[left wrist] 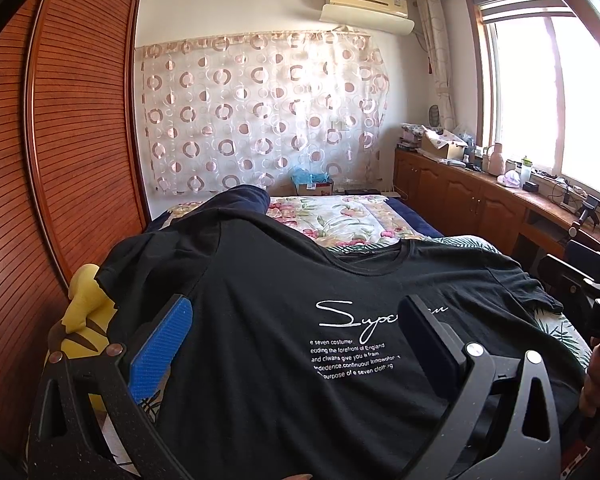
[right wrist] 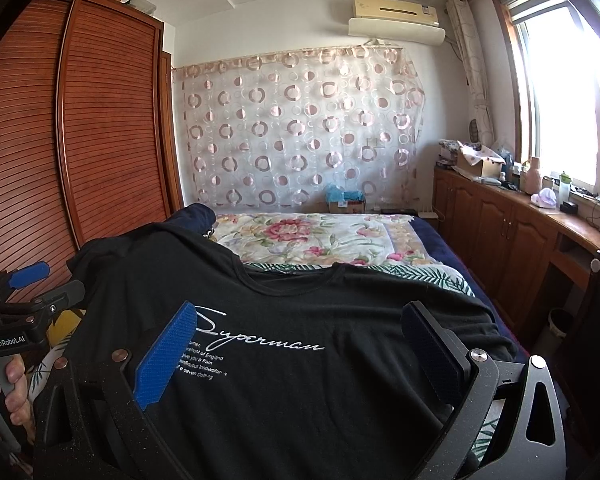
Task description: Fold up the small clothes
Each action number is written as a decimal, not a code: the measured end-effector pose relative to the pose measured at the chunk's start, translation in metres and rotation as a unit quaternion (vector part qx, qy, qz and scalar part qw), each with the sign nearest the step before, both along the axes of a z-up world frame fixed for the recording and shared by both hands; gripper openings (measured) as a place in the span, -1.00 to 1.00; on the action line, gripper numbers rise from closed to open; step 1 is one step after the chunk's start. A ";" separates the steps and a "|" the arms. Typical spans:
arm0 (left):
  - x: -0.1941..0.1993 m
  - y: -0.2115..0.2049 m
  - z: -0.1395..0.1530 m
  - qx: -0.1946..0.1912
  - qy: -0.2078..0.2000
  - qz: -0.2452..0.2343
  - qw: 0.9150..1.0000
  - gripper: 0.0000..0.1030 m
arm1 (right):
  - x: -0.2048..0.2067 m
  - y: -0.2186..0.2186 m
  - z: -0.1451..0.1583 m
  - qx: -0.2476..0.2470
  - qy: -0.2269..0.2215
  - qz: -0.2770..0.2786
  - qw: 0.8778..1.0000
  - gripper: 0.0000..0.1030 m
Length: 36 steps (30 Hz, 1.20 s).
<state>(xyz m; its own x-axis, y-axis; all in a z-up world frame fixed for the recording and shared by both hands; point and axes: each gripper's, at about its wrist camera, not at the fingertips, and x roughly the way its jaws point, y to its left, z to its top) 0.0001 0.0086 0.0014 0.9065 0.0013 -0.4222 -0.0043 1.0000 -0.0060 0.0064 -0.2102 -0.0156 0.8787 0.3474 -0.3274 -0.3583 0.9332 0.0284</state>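
A slatted reddish-brown wooden wardrobe [left wrist: 80,120] fills the left wall, its louvred doors ribbed with fine horizontal lines. Beside it spreads the bed [right wrist: 432,236], covered by a smooth floral quilt [right wrist: 300,236] in pink, green and cream. On the far wall hangs a sheer curtain [left wrist: 260,112] patterned with rings and discs.

A black T-shirt [left wrist: 268,280] of soft knit lies front-up on the near part of the bed, round neckline toward the far end, sleeves spread and slightly rumpled, with white script and small block lettering across the chest. A yellow plush toy [left wrist: 84,300] peeks out just beside its left sleeve.

The left hand-held gripper [left wrist: 296,334] hovers over the shirt's chest with its jaws spread wide and nothing between them; its pads [left wrist: 162,344] are blue and finely ribbed on flat rectangular faces. The right hand-held gripper [right wrist: 300,354] is likewise wide apart and empty, over the same printed area.
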 end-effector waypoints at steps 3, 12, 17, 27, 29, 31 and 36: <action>0.000 0.000 0.000 0.001 0.000 0.001 1.000 1.00 | 0.000 0.001 0.000 0.000 0.000 0.000 1.000 0.99; 0.000 -0.001 0.001 0.002 -0.001 0.001 1.000 1.00 | -0.002 0.001 0.000 0.001 -0.001 0.001 1.000 0.99; -0.001 0.000 0.001 0.003 -0.002 0.000 1.000 1.00 | -0.002 0.001 0.000 0.001 -0.001 0.001 1.000 0.99; -0.001 -0.002 0.001 0.005 -0.003 0.001 1.000 1.00 | -0.003 0.001 -0.001 0.002 0.000 0.003 1.000 0.99; -0.001 -0.002 0.001 0.005 -0.003 0.001 1.000 1.00 | -0.003 0.001 -0.001 0.002 0.000 0.003 1.000 0.99; -0.001 -0.002 0.001 0.006 -0.003 0.001 1.000 1.00 | -0.003 0.001 -0.001 0.002 0.000 0.003 1.000 0.99; -0.002 -0.002 0.001 0.006 -0.003 0.001 1.000 1.00 | -0.002 0.002 -0.002 0.002 0.000 0.004 1.000 0.99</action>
